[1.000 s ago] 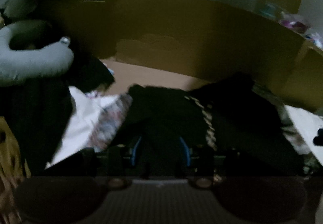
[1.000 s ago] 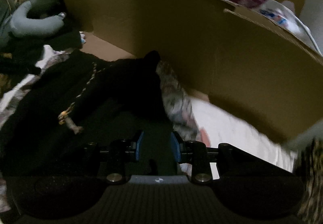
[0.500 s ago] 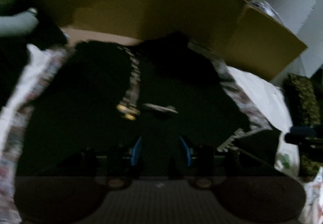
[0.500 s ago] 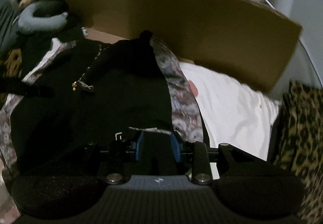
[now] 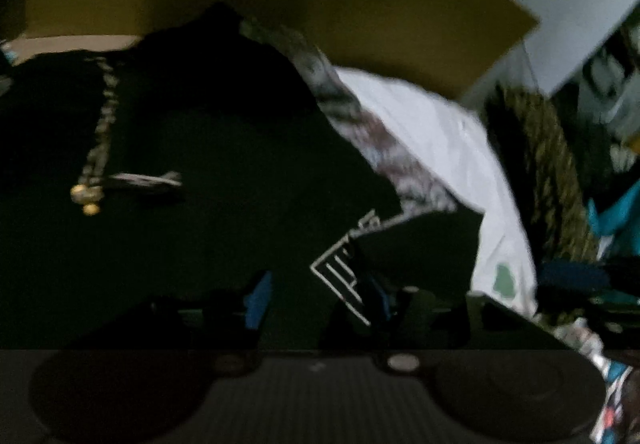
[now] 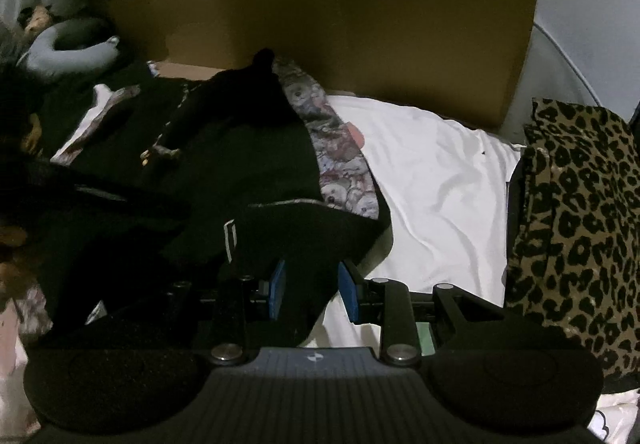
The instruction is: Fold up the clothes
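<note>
A black hooded garment (image 5: 200,164) with a braided drawstring (image 5: 100,124) lies spread on the bed. My left gripper (image 5: 318,300) is low over its near edge. Its jaws are opening, and a fold of black cloth with white line print (image 5: 340,280) lies between the blue pads, which no longer seem to press on it. In the right wrist view the same garment (image 6: 240,172) stretches away from my right gripper (image 6: 313,290). That gripper is shut on a bunched corner of the black cloth.
A white sheet (image 6: 432,172) covers the bed to the right, with a patterned cloth (image 6: 340,160) under the garment. A cardboard wall (image 6: 360,36) stands behind. Leopard-print fabric (image 6: 580,224) is piled at the right, a grey neck pillow (image 6: 68,52) at the far left.
Both grippers have drawn back and to the right, with the black garment's edge. The left jaws have widened. The leopard fabric and more white sheet have come into view.
</note>
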A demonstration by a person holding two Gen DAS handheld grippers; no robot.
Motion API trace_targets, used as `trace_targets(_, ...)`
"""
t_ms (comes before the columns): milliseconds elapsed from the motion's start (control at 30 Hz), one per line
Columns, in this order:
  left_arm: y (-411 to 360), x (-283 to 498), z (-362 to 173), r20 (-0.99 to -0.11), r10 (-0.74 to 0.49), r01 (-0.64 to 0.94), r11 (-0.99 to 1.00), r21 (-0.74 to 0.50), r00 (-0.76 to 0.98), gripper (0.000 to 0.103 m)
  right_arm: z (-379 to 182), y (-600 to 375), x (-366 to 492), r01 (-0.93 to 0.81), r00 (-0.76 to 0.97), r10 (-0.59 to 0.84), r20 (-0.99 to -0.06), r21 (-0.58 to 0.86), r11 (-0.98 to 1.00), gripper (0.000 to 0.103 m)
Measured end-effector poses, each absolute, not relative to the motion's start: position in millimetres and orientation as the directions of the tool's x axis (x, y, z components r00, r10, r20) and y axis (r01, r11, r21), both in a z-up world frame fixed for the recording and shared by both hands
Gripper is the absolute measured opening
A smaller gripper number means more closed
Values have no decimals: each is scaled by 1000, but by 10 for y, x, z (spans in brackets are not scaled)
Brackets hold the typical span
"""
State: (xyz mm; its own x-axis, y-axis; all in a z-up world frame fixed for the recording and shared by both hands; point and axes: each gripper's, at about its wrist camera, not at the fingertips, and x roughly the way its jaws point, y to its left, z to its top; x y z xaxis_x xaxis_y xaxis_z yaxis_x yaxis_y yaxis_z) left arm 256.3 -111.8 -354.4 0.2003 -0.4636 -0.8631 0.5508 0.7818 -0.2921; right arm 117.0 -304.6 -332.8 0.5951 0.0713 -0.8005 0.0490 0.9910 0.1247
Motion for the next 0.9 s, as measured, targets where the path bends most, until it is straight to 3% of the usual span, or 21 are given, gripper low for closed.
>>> trace_targets(233,-1483,2624,-3761,-863,-497,627,702,-338,90,55,-3459,-3195,831,161,589,75,-805,208,965,37)
trace_targets(567,-1505,2768,-3830,-849,-520,587,717,-376,92,54,-3612,-3543,602,307,567,74,-820,294,905,37)
trace_targets(667,-1490,2809,-3815,-824,-561,565,707,-425,82,42,-3604,-3546,614,311,564,68,-823,289,905,37)
trace_targets(733,-1463,2837,-3800,-806,-587,545,700,-461,72,23,-3603,-3524,621,308,563,70,-824,287,907,37)
trace_targets(800,-1440,2837,-3776,-793,-606,538,691,-483,67,13,-3604,-3508,638,304,558,77,-826,289,908,37)
trace_targets(900,-1410,2777,-3724,-780,-621,555,677,-483,79,6,-3601,-3492,672,296,553,78,-830,283,912,37)
